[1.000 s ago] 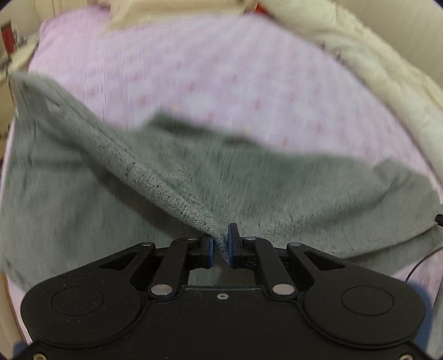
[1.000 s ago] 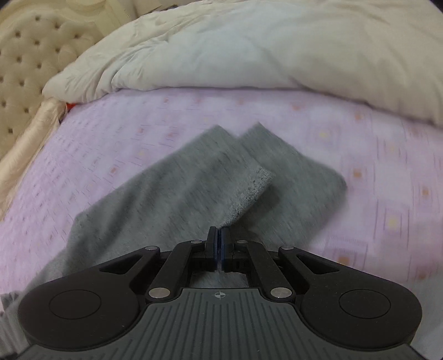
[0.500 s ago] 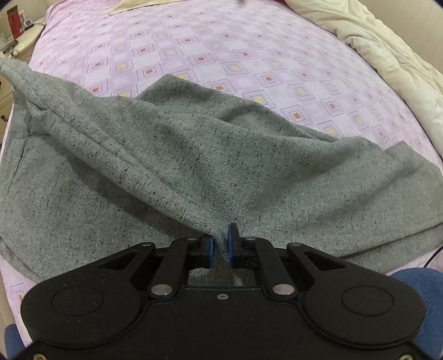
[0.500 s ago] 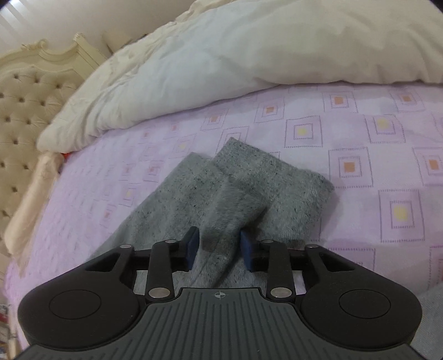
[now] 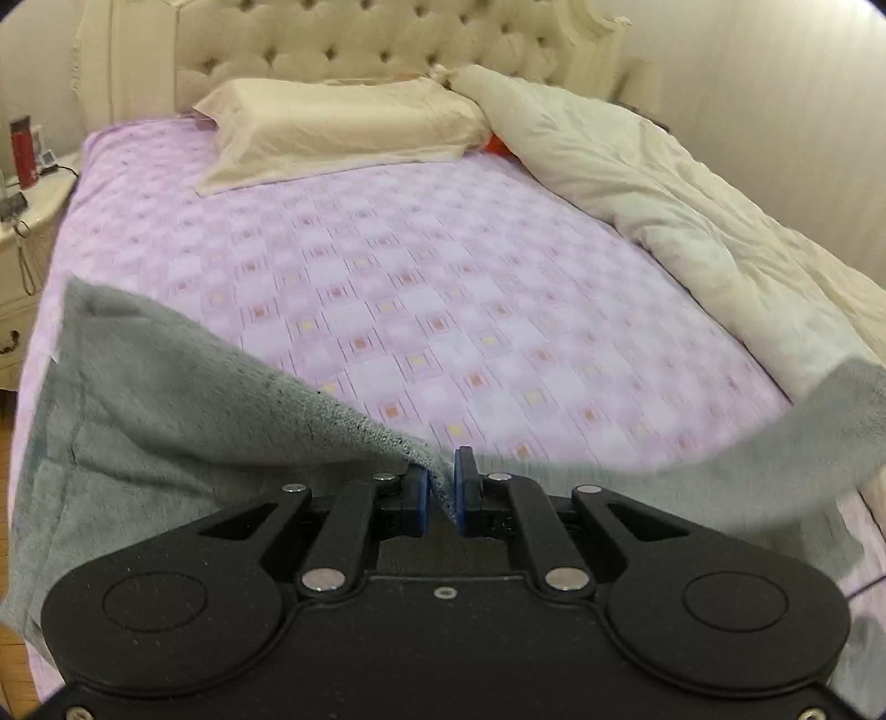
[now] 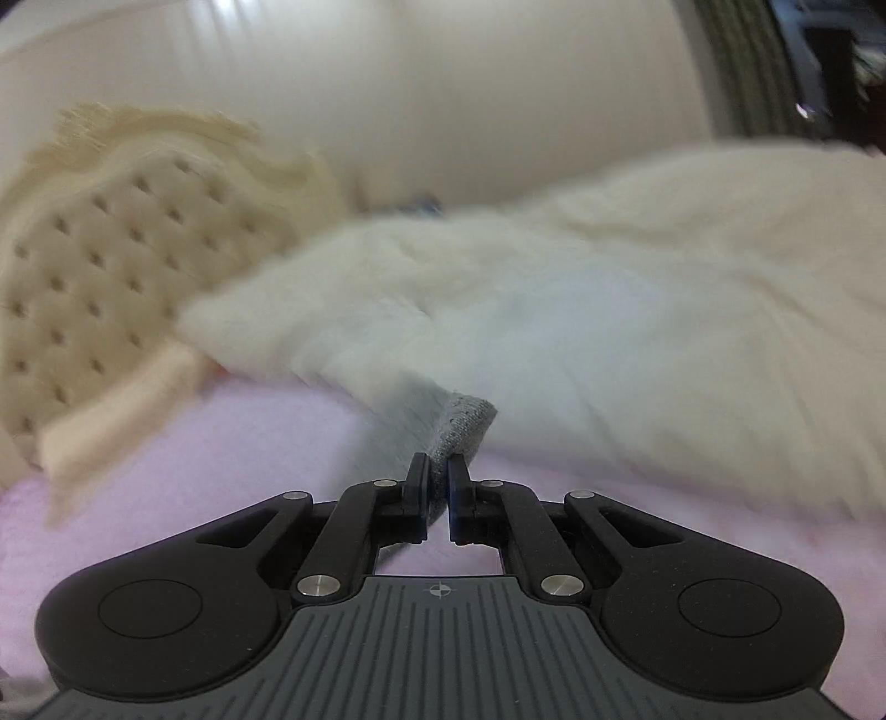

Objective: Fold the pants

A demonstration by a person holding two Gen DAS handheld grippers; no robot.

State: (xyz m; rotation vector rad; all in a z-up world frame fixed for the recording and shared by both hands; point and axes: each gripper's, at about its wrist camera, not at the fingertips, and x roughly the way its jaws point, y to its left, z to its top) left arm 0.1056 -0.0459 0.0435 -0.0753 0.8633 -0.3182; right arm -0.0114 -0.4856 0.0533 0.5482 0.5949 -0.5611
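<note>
Left wrist view, grip: the left gripper [image 5: 441, 487] is clamping a fold of the grey knitted pants [image 5: 166, 421] between its blue pads, as it was half a second ago.
Left wrist view, change: the camera is tilting up; where the pants were filling the picture, they are now hanging low along the bottom and left, with a strip trailing off to the right [image 5: 830, 432], all blurred by motion.
Left wrist view, surroundings: the lilac patterned bedsheet [image 5: 443, 310] is now lying bare ahead, with the cream pillow [image 5: 343, 133], the tufted cream headboard [image 5: 354, 50] and the rumpled cream duvet [image 5: 692, 210] beyond.
Right wrist view, grip: the right gripper [image 6: 437, 493], which was standing apart over the cuffs half a second ago, is now pinching the grey leg end [image 6: 462, 426], with only a narrow gap showing between the pads.
Right wrist view, change: the leg end is rising off the sheet in front of the duvet [image 6: 609, 343]; heavy blur suggests a fast lift.
Meaning for the task: both ends appear to be gripped and airborne, so the pants are probably being carried into a fold or repositioned; where they will land I cannot tell.
Risk: the right pinch looks shallow, near the cuff edge, and may slip.
</note>
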